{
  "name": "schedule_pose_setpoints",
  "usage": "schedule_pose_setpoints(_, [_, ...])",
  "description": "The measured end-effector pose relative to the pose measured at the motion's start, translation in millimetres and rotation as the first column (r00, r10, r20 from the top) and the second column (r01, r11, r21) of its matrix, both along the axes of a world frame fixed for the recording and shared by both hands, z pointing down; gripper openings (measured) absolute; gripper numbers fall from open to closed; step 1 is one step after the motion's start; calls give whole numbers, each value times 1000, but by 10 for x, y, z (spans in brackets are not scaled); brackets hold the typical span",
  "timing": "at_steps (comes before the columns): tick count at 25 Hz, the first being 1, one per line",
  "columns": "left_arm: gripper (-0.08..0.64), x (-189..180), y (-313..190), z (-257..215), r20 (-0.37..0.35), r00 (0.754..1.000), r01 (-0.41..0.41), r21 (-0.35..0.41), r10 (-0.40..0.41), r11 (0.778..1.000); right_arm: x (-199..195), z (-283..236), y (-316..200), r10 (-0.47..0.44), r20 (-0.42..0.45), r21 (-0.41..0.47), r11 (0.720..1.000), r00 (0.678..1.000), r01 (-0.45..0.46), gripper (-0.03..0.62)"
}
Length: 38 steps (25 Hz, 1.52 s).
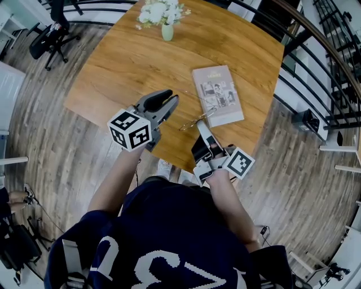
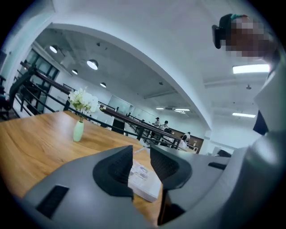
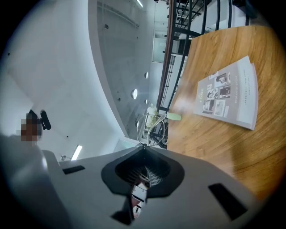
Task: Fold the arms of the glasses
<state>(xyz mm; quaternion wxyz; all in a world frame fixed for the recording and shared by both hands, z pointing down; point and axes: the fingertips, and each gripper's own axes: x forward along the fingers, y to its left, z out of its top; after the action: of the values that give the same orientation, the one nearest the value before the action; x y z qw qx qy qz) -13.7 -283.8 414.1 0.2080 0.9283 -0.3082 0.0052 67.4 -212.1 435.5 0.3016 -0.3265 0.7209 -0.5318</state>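
The glasses (image 1: 196,119) are thin wire-framed and hang over the wooden table (image 1: 118,68) near its front edge. My right gripper (image 1: 201,124) is shut on them from below. In the right gripper view the round wire rims (image 3: 151,124) stick out just past the pinched tips of that gripper (image 3: 144,147). My left gripper (image 1: 172,100) hovers a short way to the left of the glasses, apart from them. Its jaws are open with nothing between them. The left gripper view shows only the book through the gap of that gripper (image 2: 141,153).
A book (image 1: 218,95) lies flat on the table just beyond the glasses; the book (image 2: 144,178) also shows past the left jaws. A vase of white flowers (image 1: 164,17) stands at the far edge. Black railings (image 1: 321,62) run on the right, and an office chair (image 1: 53,34) stands at the back left.
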Motion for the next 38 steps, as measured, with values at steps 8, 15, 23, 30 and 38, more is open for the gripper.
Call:
schedule_pose_setpoints(8, [143, 183, -285, -75, -20, 994, -109, -20, 108, 994, 0, -7, 31, -1, -13, 7, 1000, 1000, 1, 28])
schedule_pose_setpoints(15, [39, 312, -72, 7, -105, 965, -250, -116, 239, 961, 105, 12, 12, 27, -23, 1, 1000, 999, -27, 28])
schedule_pose_setpoints(23, [38, 473, 488, 284, -145, 904, -426, -226, 403, 876, 153, 86, -62, 41, -32, -12, 999, 999, -42, 28])
schedule_pose_setpoints(30, [37, 374, 480, 314, -150, 939, -336, -204, 310, 919, 148, 196, -73, 42, -30, -40, 998, 999, -43, 28])
schedule_pose_setpoints(38, [31, -169, 336, 470, 86, 996, -28, -63, 33, 998, 229, 1144, -43, 136, -53, -305, 941, 989, -146, 28])
